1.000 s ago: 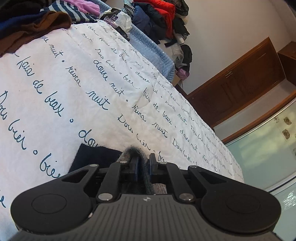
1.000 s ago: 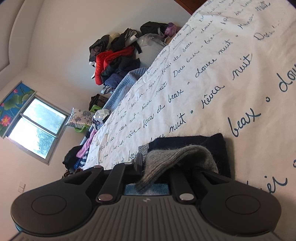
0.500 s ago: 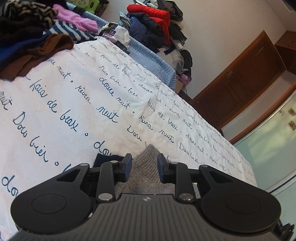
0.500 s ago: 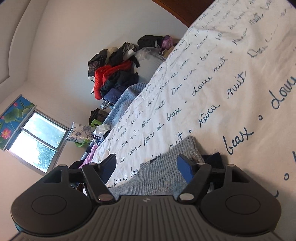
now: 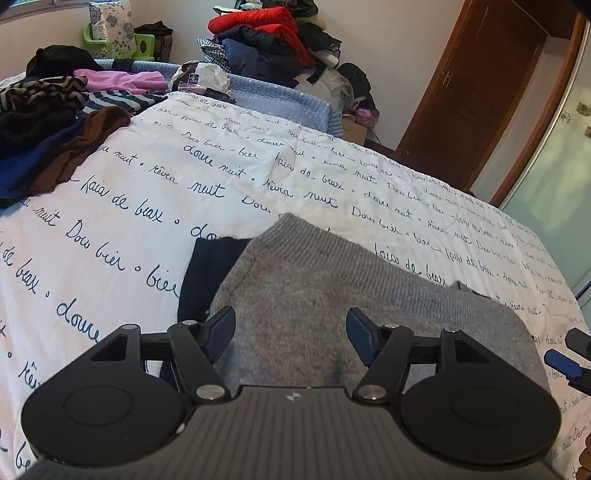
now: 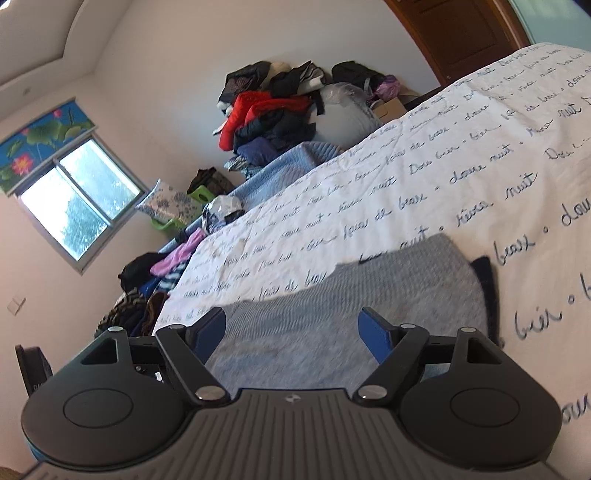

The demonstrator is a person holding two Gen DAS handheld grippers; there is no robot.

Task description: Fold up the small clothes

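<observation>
one dark garment [image 5: 207, 269] | mostly hidden under grey knit [image 5: 332, 295]

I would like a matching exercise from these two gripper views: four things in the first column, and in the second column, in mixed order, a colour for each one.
Things:
1. knit garment lying in front of the left gripper
2. jacket on top of the far pile
3. bedspread
4. door

Colours:
A. brown
B. white with dark blue writing
C. grey
D. red

Pairs: 1-C, 2-D, 3-B, 4-A
</observation>
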